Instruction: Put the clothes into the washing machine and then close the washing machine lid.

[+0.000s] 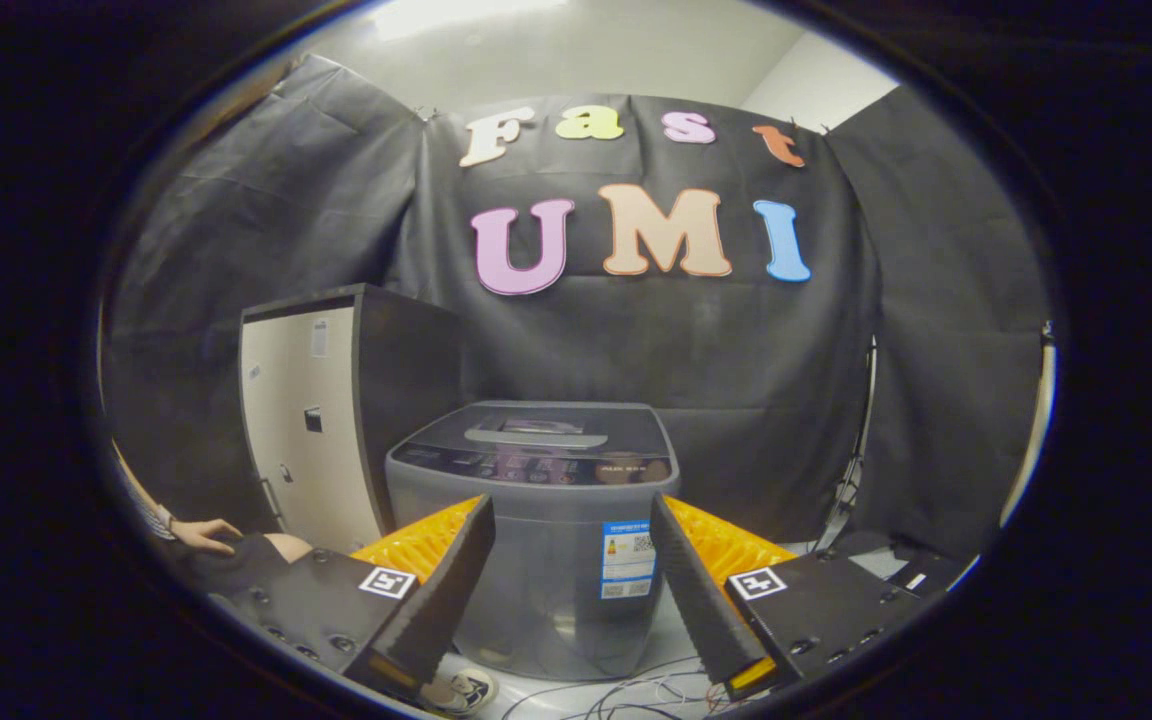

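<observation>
A grey top-loading washing machine [546, 540] stands on the floor straight ahead, beyond my fingers. Its dark lid [536, 432] lies flat and closed on top, with a control strip along the front edge. My gripper [571, 585] is open, held in front of the machine's front wall at some distance, with nothing between its fingers. No clothes can be made out from here.
A tall cabinet [321, 430] with a pale door stands left of the machine. A person's hand [204, 533] rests low at the left. Cables [636, 695] trail on the floor before the machine, and a shoe [466, 690] shows below the left finger.
</observation>
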A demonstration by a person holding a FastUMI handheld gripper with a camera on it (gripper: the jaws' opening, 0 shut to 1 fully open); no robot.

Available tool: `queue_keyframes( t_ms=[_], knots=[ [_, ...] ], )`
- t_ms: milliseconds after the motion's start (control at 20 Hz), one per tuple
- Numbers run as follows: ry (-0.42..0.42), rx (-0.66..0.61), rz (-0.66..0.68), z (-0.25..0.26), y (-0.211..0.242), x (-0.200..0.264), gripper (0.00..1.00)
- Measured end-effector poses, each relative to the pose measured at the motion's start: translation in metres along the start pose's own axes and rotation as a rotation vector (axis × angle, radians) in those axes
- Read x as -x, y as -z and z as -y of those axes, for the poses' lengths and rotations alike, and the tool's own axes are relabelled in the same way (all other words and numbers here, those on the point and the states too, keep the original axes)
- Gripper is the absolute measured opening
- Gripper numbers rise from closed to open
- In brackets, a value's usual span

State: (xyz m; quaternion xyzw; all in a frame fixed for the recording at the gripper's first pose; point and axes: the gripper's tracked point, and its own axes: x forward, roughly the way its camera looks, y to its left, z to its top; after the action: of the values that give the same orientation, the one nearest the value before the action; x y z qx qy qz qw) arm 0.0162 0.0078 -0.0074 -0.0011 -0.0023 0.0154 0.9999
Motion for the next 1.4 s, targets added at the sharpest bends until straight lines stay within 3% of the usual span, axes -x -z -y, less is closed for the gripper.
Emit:
queue_keyframes(
  t_ms=[150,1400],
  knots=[
    [-0.060,0.001,0.001,-0.014,0.000,-0.001,0.97],
    [-0.036,0.000,0.008,-0.006,0.000,0.000,0.97]
  ],
)
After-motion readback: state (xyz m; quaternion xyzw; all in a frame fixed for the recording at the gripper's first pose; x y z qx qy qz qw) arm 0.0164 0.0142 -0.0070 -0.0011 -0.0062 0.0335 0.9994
